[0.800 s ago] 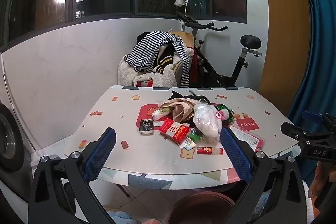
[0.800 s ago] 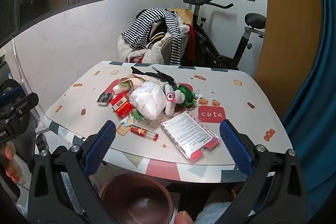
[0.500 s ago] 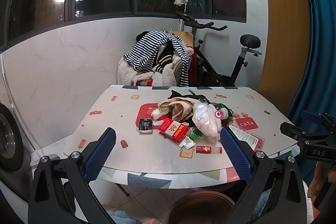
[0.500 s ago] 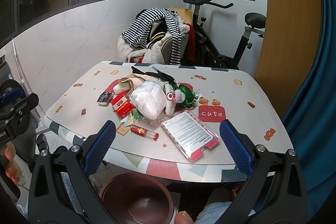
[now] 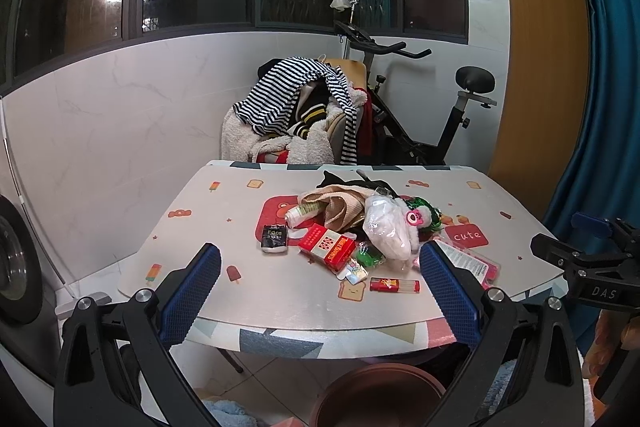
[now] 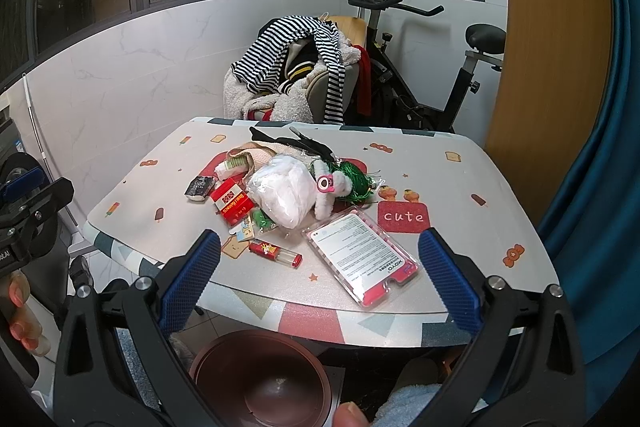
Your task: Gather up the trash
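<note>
Both your tongs are spread wide and empty: left gripper (image 5: 320, 283), right gripper (image 6: 319, 269), held back at the near table (image 6: 480, 195) edge, likely lining up a first pick. Bin (image 6: 260, 379) sits on the floor at 6 o'clock under that edge, so drops are short; inside looks empty bar a pale speck. Trash pile at 12: lighter (image 6: 275, 253), pink case (image 6: 364, 259), red box (image 6: 233, 203), white bag (image 6: 286, 197), green tinsel (image 6: 352, 179). Beyond, chair (image 6: 296, 75) with clothes.

My table (image 6: 472, 183) carries a heap: red box (image 6: 233, 203), white bag (image 6: 286, 195), pink case (image 6: 362, 259), red tube (image 6: 275, 252), black packet (image 6: 200, 187).
</note>
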A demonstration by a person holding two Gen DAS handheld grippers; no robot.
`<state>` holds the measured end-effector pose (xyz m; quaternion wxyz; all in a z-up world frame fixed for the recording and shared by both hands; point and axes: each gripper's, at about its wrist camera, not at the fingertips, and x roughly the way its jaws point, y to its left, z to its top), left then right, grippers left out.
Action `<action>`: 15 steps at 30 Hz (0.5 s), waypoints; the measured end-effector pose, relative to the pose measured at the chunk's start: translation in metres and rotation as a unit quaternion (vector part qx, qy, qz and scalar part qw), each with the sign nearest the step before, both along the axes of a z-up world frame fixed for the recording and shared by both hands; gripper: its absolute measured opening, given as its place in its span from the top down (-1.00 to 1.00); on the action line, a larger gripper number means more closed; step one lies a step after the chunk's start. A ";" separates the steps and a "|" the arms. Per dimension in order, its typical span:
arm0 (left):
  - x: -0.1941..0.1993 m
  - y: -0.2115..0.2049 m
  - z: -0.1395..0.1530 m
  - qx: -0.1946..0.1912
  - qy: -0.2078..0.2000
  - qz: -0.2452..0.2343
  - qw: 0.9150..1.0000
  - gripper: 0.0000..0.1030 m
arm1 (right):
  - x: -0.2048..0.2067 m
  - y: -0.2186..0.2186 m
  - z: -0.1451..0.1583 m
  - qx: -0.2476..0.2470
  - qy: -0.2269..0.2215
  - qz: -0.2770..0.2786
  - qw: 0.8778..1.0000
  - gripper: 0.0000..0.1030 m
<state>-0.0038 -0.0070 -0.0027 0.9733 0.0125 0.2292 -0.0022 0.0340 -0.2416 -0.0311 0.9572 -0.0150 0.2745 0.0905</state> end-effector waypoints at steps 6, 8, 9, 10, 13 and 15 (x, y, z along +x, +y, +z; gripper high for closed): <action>0.001 -0.002 -0.004 0.000 0.001 0.000 1.000 -0.89 | -0.001 0.000 0.000 0.000 0.000 -0.001 1.000 -0.89; 0.002 -0.006 -0.009 0.000 0.001 -0.001 1.000 -0.89 | -0.001 -0.001 0.000 0.000 0.000 -0.001 1.000 -0.89; 0.002 -0.006 -0.009 0.000 0.002 0.000 1.000 -0.89 | -0.001 -0.001 0.000 0.001 0.000 0.000 1.000 -0.89; 0.003 -0.006 -0.009 0.000 0.003 0.000 1.000 -0.89 | -0.001 -0.001 0.000 0.001 0.001 0.000 1.000 -0.89; 0.001 -0.014 -0.011 -0.001 0.004 0.001 1.000 -0.89 | -0.002 -0.001 -0.001 0.000 0.002 -0.001 1.000 -0.89; -0.002 -0.012 -0.008 -0.001 0.000 0.001 1.000 -0.89 | -0.002 -0.001 -0.002 0.000 0.003 -0.001 1.000 -0.89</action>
